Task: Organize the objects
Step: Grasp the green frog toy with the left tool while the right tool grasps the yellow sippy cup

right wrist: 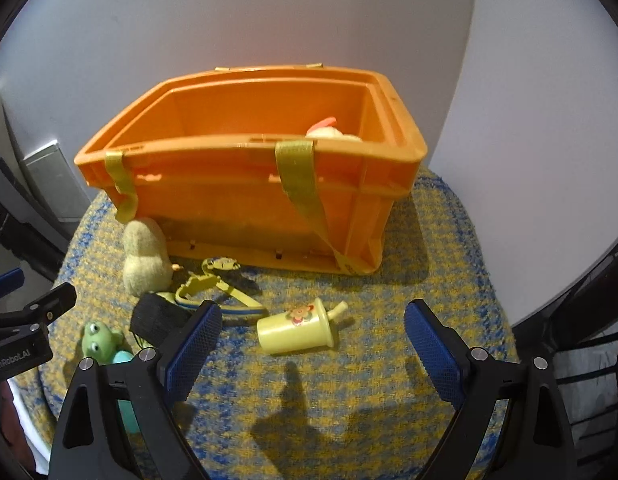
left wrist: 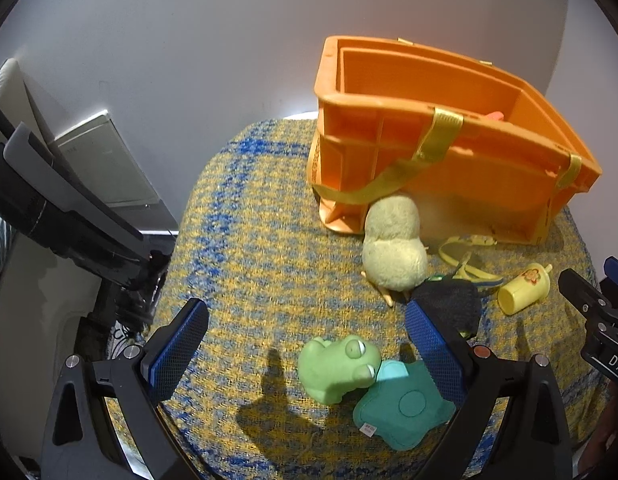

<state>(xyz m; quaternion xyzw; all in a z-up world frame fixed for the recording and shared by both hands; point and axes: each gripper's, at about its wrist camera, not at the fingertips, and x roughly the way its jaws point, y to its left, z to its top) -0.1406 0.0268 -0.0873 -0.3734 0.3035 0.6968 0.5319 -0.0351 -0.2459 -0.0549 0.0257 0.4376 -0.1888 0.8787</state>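
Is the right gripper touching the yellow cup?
Apart. The right wrist view shows the right gripper open, with bare cloth between its blue fingers and the yellow cup lying on its side ahead of them.

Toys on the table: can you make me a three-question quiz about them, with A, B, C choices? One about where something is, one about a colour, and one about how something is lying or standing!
1. Where is the frog?
A. In the box
B. On the cloth, between the left gripper's fingers
C. On top of the cup

2. What colour is the box?
A. Orange
B. Purple
C. White

3. How is the cup?
A. Standing upright
B. Lying on its side
C. Held by the right gripper

Answers:
1. B, the frog sits on the cloth, in front of the open left gripper.
2. A, the box's walls and rim are orange, with yellow straps.
3. B, the cup lies tipped over with its straw pointing sideways, and the open right gripper is not touching it.
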